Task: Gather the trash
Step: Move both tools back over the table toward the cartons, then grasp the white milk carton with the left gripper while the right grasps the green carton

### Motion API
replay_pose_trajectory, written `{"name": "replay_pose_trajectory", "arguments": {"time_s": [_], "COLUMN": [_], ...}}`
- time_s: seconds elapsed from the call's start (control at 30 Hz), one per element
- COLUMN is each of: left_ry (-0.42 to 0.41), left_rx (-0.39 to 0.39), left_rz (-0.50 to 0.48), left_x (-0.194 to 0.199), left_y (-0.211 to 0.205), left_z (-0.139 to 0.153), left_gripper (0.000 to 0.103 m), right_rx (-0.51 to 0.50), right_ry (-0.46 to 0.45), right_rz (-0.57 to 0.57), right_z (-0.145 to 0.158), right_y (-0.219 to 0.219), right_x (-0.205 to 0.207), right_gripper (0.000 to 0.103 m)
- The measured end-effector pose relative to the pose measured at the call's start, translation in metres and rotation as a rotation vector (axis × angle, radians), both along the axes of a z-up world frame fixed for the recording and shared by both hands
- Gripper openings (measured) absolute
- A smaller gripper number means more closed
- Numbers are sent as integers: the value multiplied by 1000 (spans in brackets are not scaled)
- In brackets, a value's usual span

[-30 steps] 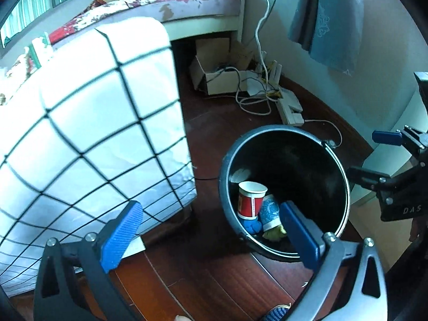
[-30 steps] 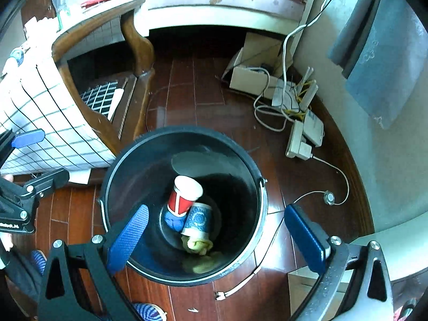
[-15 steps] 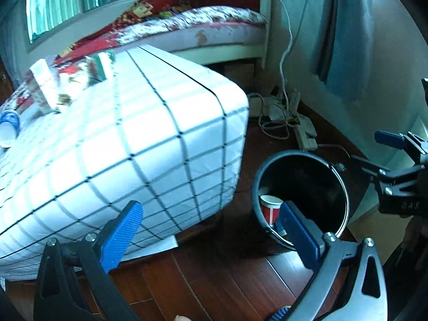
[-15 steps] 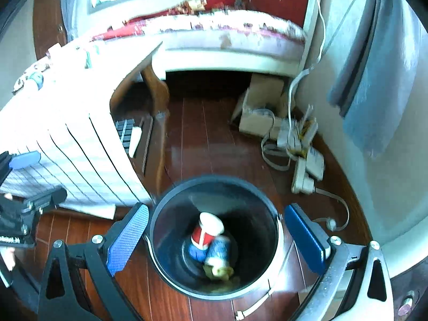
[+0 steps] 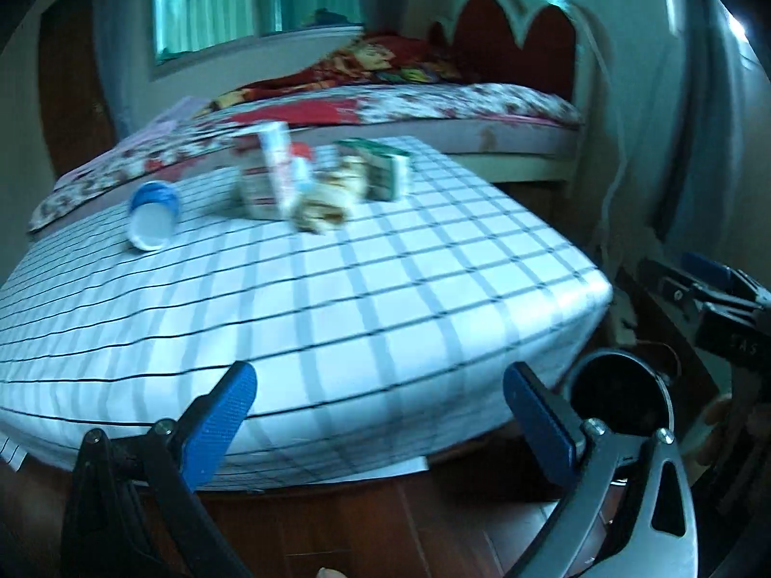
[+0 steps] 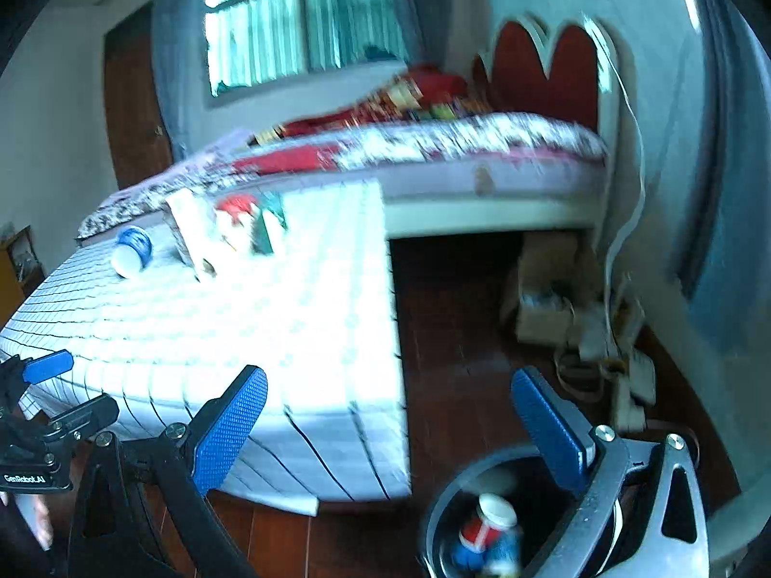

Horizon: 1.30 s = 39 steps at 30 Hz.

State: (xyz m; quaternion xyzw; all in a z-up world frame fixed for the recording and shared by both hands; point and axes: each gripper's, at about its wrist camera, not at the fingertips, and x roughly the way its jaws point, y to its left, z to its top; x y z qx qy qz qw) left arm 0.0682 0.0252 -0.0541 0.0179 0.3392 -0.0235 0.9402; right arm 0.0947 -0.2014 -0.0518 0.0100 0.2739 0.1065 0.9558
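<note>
A table with a white checked cloth (image 5: 337, 298) (image 6: 299, 337) fills the middle of both views. At its far end lie a tipped blue-and-white cup (image 5: 153, 216) (image 6: 131, 249), a white tube (image 5: 278, 164), crumpled wrappers (image 5: 327, 202) and a green-and-white box (image 5: 383, 168), all blurred. The black trash bin (image 5: 619, 400) (image 6: 441, 525) stands on the floor at the table's right corner, holding a red-and-white cup (image 6: 487, 522) and blue trash. My left gripper (image 5: 380, 409) is open and empty before the table's near edge. My right gripper (image 6: 390, 426) is open and empty above the bin.
A bed with a floral cover (image 5: 433, 101) (image 6: 458, 144) and red headboard stands behind the table. A cardboard box (image 6: 544, 298), cables and a power strip (image 6: 626, 385) lie on the dark wooden floor by the right wall. A window (image 6: 299, 24) is behind.
Both grippers have lifted and tilted up from looking into the bin to facing the tabletop. The bin has slid to the lower right of both views. Both stay open.
</note>
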Motion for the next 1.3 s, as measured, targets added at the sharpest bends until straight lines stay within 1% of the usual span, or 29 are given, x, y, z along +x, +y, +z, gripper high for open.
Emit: {"name": "replay_pose_trajectory", "arguments": {"time_s": [0.1, 0.2, 0.27, 0.33, 0.43, 0.5, 0.57, 0.63, 0.73, 0.83, 0.97, 1.0, 1.1, 1.23, 1.3], "left_ry": [-5, -13, -4, 4, 6, -2, -7, -15, -31, -39, -22, -18, -7, 6, 5], "left_rx": [2, 3, -6, -11, -22, -26, -36, -42, -31, -17, -9, -7, -19, -23, -25], "left_rz": [52, 104, 126, 148, 160, 162, 156, 150, 132, 114, 97, 94, 90, 73, 71], "left_x": [1, 4, 9, 17, 34, 47, 63, 87, 118, 146, 189, 196, 213, 228, 232], "left_y": [27, 51, 66, 79, 92, 95, 96, 96, 92, 90, 90, 91, 93, 93, 93], "left_z": [1, 1, 0, -1, 0, 4, 7, 11, 14, 15, 8, 6, 2, -3, -4], "left_gripper": [102, 102, 101, 101, 97, 95, 95, 95, 95, 95, 94, 92, 91, 89, 86], "right_rx": [-42, -112, -135, -135, -99, -92, -82, -86, -87, -97, -133, -138, -123, -122, -112], "right_ry": [40, 9, 11, 30, 49, 58, 66, 71, 76, 105, 163, 175, 206, 211, 217], "right_rz": [67, 132, 159, 174, 179, 178, 188, 193, 204, 217, 230, 228, 232, 236, 245], "right_z": [0, 5, 4, 3, 8, 13, 19, 22, 24, 20, 1, -3, -13, -18, -18], "right_y": [34, 65, 78, 85, 94, 98, 104, 111, 119, 127, 137, 139, 141, 144, 145], "right_x": [10, 11, 17, 30, 56, 74, 94, 114, 143, 175, 214, 220, 240, 254, 259], "right_gripper": [102, 102, 102, 102, 102, 100, 94, 92, 89, 86, 79, 78, 73, 64, 61]}}
